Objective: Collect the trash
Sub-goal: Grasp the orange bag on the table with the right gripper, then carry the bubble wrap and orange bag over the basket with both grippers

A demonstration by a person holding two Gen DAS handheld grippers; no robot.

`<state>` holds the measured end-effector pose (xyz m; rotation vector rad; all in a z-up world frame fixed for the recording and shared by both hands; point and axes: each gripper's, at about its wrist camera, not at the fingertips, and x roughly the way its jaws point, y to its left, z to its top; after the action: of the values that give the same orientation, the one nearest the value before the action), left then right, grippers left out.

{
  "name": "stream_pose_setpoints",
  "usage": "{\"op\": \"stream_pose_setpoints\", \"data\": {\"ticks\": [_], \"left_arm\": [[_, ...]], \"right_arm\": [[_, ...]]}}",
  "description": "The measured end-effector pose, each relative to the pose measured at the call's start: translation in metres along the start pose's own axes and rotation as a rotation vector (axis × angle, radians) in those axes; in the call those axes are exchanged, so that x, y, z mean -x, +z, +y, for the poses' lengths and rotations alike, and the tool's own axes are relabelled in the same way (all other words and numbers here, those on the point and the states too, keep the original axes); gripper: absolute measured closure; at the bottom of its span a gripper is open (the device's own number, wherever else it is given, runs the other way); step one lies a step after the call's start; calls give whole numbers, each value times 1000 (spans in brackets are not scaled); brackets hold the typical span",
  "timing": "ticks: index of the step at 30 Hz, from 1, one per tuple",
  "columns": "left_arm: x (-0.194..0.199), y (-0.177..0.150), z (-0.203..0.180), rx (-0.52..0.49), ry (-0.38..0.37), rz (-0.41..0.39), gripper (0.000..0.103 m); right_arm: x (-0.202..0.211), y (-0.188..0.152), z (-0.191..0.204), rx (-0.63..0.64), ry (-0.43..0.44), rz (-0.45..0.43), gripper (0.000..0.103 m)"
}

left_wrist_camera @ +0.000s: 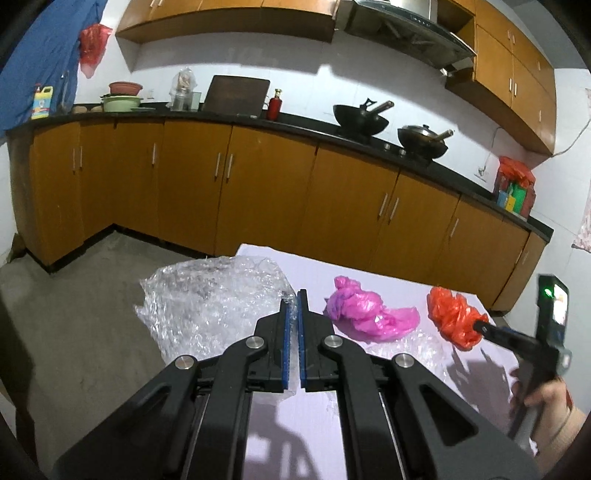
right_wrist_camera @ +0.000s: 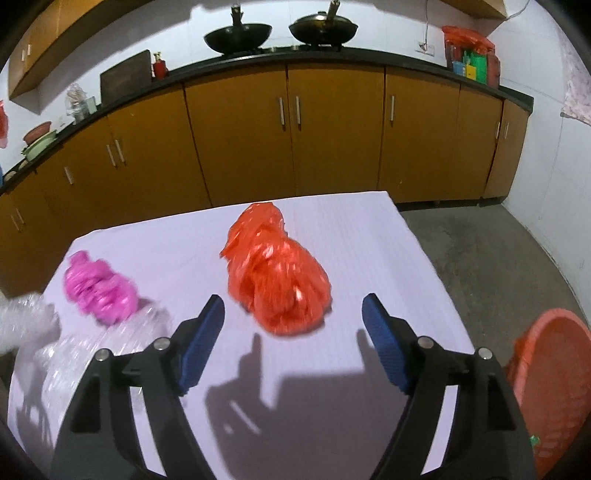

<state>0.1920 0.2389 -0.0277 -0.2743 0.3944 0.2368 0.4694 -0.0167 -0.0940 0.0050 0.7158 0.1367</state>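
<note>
My left gripper (left_wrist_camera: 294,301) is shut on a corner of a crumpled clear plastic wrap (left_wrist_camera: 210,299), which spreads to the left over the pale lilac table's (left_wrist_camera: 314,424) edge. A crumpled pink bag (left_wrist_camera: 365,314) lies to the right of it. An orange-red bag (right_wrist_camera: 277,273) sits mid-table. My right gripper (right_wrist_camera: 293,302) stands open just in front of it, blue pads (right_wrist_camera: 207,332) wide on either side of its near end and not touching. In the left wrist view the right gripper (left_wrist_camera: 482,326) reaches the orange-red bag (left_wrist_camera: 450,314) from the right. The pink bag (right_wrist_camera: 99,291) and more clear wrap (right_wrist_camera: 74,347) lie left.
An orange plastic basket (right_wrist_camera: 546,387) stands on the floor beside the table's right edge. Wooden kitchen cabinets (right_wrist_camera: 295,129) under a dark counter run behind the table, with two woks (right_wrist_camera: 240,35) on the stove. Bare concrete floor (right_wrist_camera: 498,258) lies to the right. A person's hand (left_wrist_camera: 546,395) holds the right gripper.
</note>
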Motion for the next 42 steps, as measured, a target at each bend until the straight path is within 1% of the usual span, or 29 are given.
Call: {"op": "stream_pose_setpoints", "data": {"ticks": [4,6,7,8,9,10,11,16,20,25,29,34,42], "left_arm": [[-2,-2,-4,-18,-4,0,100],[-3,-4,-5,-19,-5,2,100],[-3,-4,-5,-22,-4,5,100],[-3,-5,-5,-22,-3,6,100],[-3,-6,-6,-22,-4,10,100],[-4,-7,-6,-22,-6,12,100],[-2,-7,-8,-25,-7,11,100],[3,-4,-14,-29,-23,9,100],[15,3,-23,-38,-54,-6,100],[38,17,-46,-64,-113,-42,100],[55,23,-69,-85,-174,-54,100],[73,23,-114,-134,-275,-56,100],[83,6,-189,-168,-447,5,100]], "right_arm": [[-23,5,4,-1,-9,33,27],[-31,3,5,7,3,56,44],[-34,2,7,13,10,76,67],[-38,0,8,19,20,99,82],[-38,-2,8,21,23,99,82],[-35,-4,8,26,24,91,86],[-32,-6,7,33,21,85,88],[-6,-16,-1,19,47,67,90],[31,-26,-16,-1,45,38,90],[80,-35,-37,-42,39,-3,90],[120,-42,-60,-91,29,-38,90],[164,-56,-89,-117,-17,-85,90],[221,-77,-152,-219,-101,-125,90]]}}
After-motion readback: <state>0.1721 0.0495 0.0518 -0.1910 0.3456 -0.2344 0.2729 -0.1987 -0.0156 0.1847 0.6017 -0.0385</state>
